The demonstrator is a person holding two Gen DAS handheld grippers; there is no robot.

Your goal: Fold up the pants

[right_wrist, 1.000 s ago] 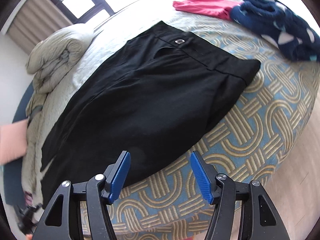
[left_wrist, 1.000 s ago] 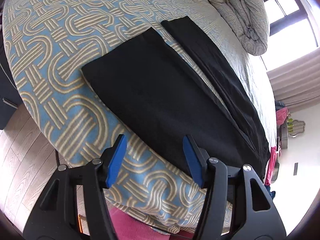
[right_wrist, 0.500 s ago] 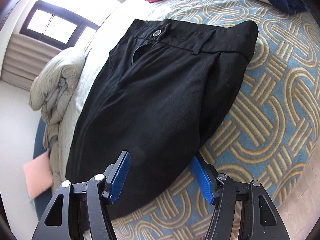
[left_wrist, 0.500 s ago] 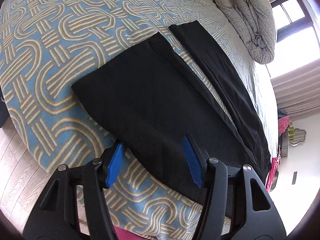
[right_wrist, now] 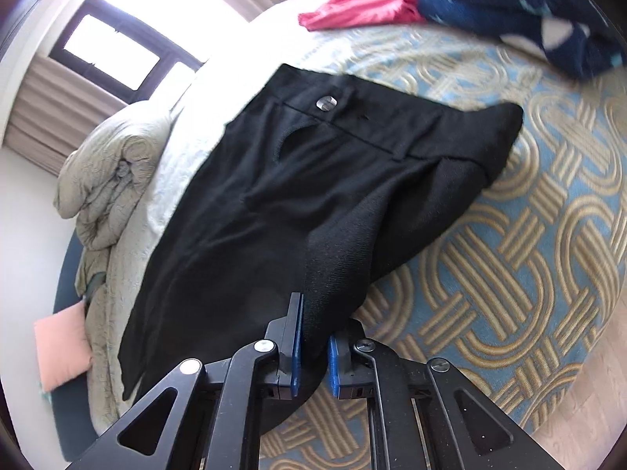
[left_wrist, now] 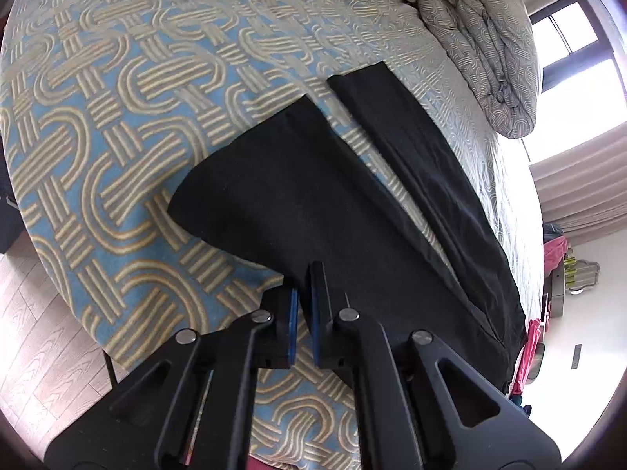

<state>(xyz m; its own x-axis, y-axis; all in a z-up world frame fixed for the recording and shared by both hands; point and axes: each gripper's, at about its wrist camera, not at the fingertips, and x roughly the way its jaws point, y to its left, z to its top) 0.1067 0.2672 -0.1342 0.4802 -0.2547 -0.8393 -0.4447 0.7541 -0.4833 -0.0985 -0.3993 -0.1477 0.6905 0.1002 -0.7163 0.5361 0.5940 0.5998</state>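
Your left gripper (left_wrist: 305, 305): pads pinched on near edge of one pant leg. Your right gripper (right_wrist: 313, 337): pads clamped on fabric fold near hip. One pair black pants (right_wrist: 313, 180) lies along near edge of bed (right_wrist: 529, 258), two legs (left_wrist: 298, 196) splayed, one silver button (right_wrist: 326, 103) at waistband. Beyond, toward far edge: one rolled duvet (left_wrist: 486, 43), one pink garment (right_wrist: 356, 4), one navy garment (right_wrist: 521, 4).

Patterned bed (left_wrist: 117, 125) under black pants (left_wrist: 313, 203), bundled duvet (left_wrist: 486, 51), pink garment (right_wrist: 360, 4).
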